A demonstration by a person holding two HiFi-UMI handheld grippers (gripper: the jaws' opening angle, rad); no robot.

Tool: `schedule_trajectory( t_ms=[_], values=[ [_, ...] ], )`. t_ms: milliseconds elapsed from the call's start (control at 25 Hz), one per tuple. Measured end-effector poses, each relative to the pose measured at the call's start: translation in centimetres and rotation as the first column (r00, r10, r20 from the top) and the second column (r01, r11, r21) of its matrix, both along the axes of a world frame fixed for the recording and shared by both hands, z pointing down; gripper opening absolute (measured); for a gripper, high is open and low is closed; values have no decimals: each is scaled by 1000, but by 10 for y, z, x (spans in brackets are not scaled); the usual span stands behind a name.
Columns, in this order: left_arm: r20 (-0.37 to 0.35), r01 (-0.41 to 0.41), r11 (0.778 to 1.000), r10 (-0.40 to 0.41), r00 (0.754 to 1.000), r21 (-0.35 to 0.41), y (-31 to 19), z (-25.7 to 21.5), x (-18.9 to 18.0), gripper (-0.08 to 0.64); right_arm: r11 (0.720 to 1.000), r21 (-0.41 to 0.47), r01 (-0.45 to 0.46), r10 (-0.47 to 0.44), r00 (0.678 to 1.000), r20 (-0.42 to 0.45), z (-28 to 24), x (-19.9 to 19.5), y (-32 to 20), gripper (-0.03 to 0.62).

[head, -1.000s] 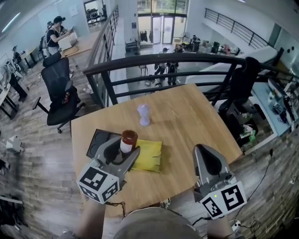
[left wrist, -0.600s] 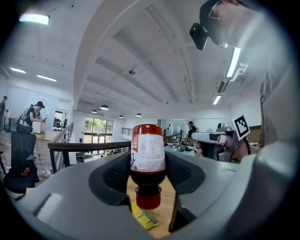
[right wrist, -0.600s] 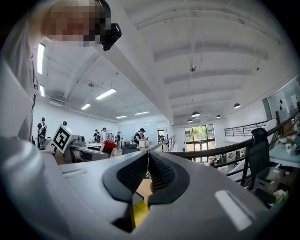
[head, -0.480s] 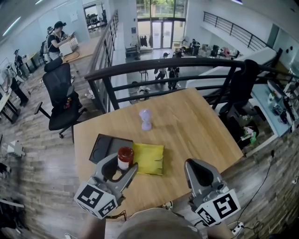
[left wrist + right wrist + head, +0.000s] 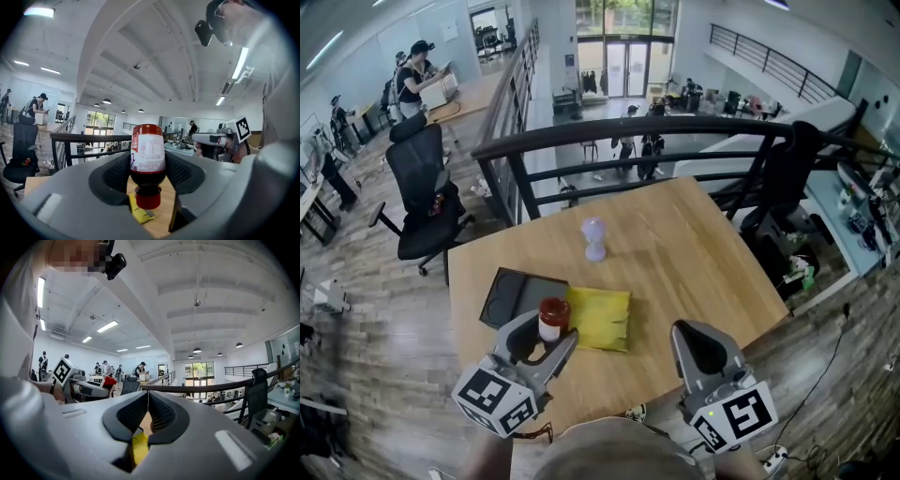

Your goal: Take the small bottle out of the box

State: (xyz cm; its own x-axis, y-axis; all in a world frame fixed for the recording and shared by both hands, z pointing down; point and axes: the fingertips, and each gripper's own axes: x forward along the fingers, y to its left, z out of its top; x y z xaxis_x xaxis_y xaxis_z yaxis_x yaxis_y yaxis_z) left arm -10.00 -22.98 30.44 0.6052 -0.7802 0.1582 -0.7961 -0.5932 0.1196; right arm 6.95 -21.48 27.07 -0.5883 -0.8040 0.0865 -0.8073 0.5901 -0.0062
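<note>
Bottle [image 5: 147, 154]: small, rigid, red-capped, dark contents, paper label. Probably light and smooth-sided, so best gripped across the labelled body. Location: clear of the yellow box [image 5: 600, 319], held above the surface [image 5: 694, 253]. My left claw [image 5: 546, 333] pinches its body, jaws wide. Right claw [image 5: 148, 399]: pressed together, empty.

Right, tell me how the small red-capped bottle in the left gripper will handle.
The small dark bottle with red cap and white label looks rigid, so it likely won't squash in the left gripper. Its round, glossy body may slip or roll. Dark contents suggest some heft.
</note>
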Motion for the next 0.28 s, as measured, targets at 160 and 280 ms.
schedule_trajectory(
  t_ms=[160, 280],
  values=[
    [0, -1, 1000, 1, 1000, -3, -2, 0, 2, 217, 1000, -7, 2, -2, 1000, 5, 0, 0, -2, 14],
    [4, -1, 1000, 1, 1000, -3, -4, -1, 1, 218, 1000, -9, 0, 1, 1000, 6, 0, 1, -5, 14]
  ],
)
